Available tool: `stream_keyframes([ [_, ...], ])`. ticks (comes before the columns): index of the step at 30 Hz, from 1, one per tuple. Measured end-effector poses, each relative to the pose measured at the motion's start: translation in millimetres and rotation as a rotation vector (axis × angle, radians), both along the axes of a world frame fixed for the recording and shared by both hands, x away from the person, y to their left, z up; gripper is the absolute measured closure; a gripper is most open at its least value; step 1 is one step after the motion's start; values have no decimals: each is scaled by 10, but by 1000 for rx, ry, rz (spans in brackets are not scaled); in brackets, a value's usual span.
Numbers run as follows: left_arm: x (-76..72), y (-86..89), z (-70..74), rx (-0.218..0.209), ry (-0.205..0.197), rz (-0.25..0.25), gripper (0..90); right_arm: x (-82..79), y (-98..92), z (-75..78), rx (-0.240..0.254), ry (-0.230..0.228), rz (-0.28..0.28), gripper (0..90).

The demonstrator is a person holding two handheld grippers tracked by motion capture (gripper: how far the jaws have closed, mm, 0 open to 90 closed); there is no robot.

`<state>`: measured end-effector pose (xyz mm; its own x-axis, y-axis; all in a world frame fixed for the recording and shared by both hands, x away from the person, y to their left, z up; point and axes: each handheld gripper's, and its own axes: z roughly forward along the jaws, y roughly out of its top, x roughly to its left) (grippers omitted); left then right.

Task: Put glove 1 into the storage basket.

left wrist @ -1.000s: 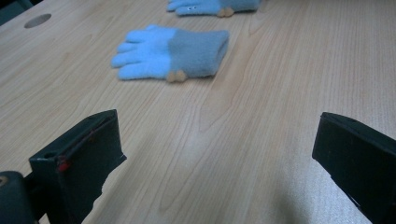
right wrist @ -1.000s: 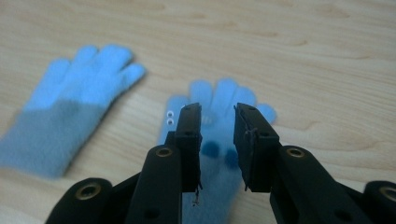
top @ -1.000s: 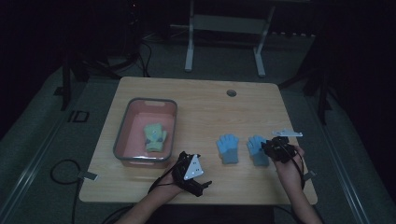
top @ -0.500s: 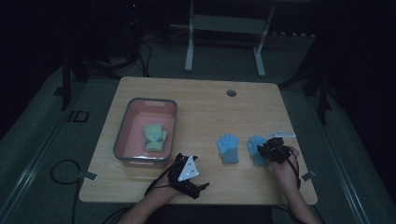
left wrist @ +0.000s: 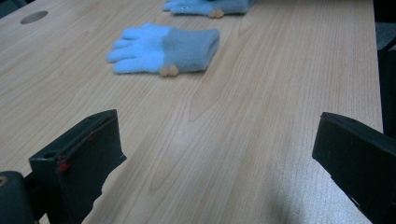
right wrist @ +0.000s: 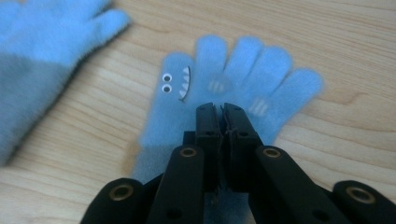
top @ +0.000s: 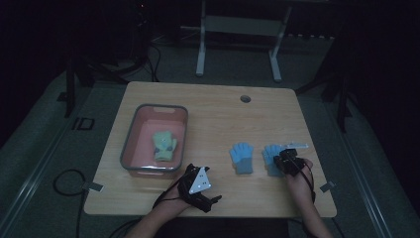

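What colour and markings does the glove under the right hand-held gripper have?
Light blue glove with googly eyes and a toothed mouth; clearest in the right gripper view.

High view overhead facing forward, gripper views low, close, sharing table [top: 213, 114]

No lettering, label, brand or number can be read on anything in these views.

Two gloves lie side by side near the desk's [top: 208, 104] right front edge — left glove [top: 241, 157], right glove [top: 272, 158]; a bin [top: 130, 144] holding a third glove [top: 164, 144] sits left.
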<state>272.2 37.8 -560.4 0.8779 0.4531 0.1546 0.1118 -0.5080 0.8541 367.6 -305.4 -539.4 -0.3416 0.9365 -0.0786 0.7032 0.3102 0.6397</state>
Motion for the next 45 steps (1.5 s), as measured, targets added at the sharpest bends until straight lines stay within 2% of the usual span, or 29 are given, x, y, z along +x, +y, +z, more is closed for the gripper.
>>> stream_keyframes([
  [5, 12, 9, -1, -3, 2, 7, 17, -49, -2, 237, 40, -44, -10, 871],
  [6, 10, 6, -1, 0, 0, 7, 17, -70, -2, 296, 55, -70, -16, 871],
  [8, 6, 2, 0, 1, -1, 6, 17, -92, 21, 414, 87, -79, -7, 871],
  [9, 6, 1, 1, 0, -1, 6, 17, -105, 51, 463, 81, -96, -1, 871],
  [13, 14, -2, -1, 7, -2, 7, 17, -119, 171, 632, 98, -121, 39, 871],
  [14, 14, -2, -1, 8, -3, 8, 17, -120, 209, 680, 123, -124, 53, 871],
  [17, 14, -2, -4, 7, -3, 8, 17, -130, 330, 763, 148, -135, 94, 871],
  [20, 12, 2, 0, 7, -4, 8, 17, -131, 505, 792, 169, -128, 141, 871],
  [24, 11, 10, 7, 8, -9, 11, 17, -129, 710, 752, 170, -110, 188, 871],
  [30, 12, 5, 3, 8, -8, 11, 17, -121, 877, 619, 193, -77, 216, 870],
  [40, 9, -5, -4, 12, -9, 8, 17, -8, 961, 276, 176, 1, 202, 869],
  [45, 12, -4, -3, 14, -8, 7, 17, 49, 970, 148, 140, 13, 183, 865],
])
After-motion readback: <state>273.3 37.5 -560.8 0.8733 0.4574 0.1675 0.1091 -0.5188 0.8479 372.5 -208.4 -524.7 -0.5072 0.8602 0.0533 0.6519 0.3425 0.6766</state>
